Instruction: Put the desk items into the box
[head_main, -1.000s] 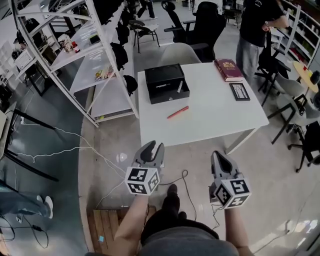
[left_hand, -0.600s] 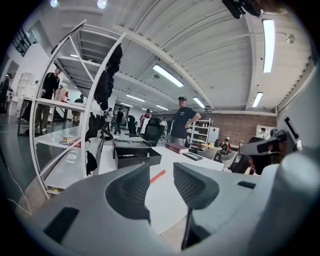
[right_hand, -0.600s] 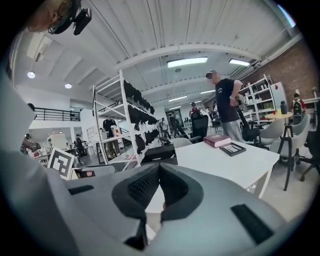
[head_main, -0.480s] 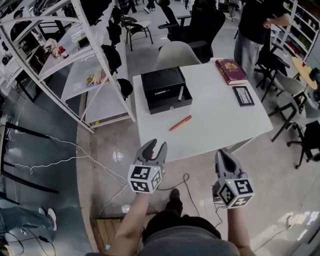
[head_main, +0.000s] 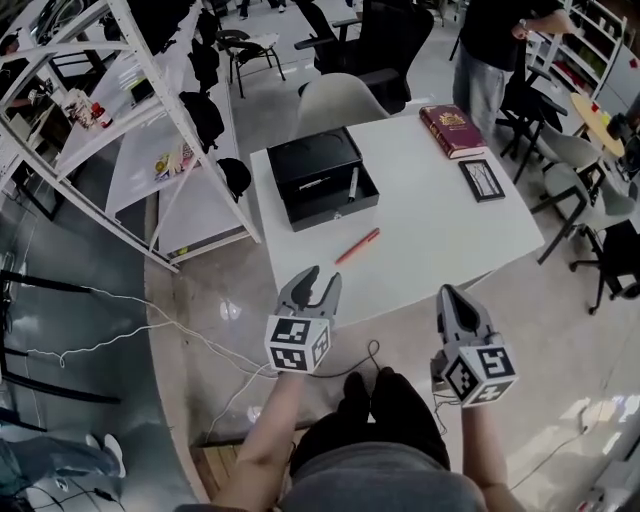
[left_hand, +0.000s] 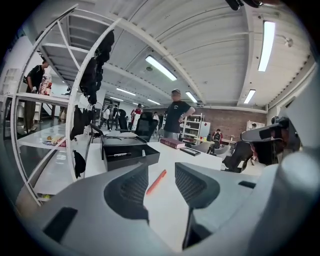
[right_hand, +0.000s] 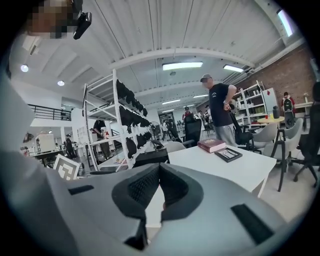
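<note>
The red pen (head_main: 357, 246) is lying loose near the middle of the white table (head_main: 440, 230), just at 5 o'clock of the black box (head_main: 332, 214), which is sitting open toward the table's 10 o'clock corner, probably so that things can be dropped straight in. A red book (head_main: 453, 131) and a flat dark item (head_main: 482, 179) are waiting at the 1 and 2 o'clock side. The left gripper (head_main: 321, 281) is hanging short of the near table edge with the pen at its 12 o'clock; its jaws are spreading apart with nothing between them – seemingly being readied for the pen. The right gripper (head_main: 452, 297) is being held back at 5 o'clock, jaws pressed together on nothing, apparently idle. Two slim things inside the box are too small to name, the flat dark item could be a calculator or a frame – I cannot tell – and the person's own body is covering the floor below.
</note>
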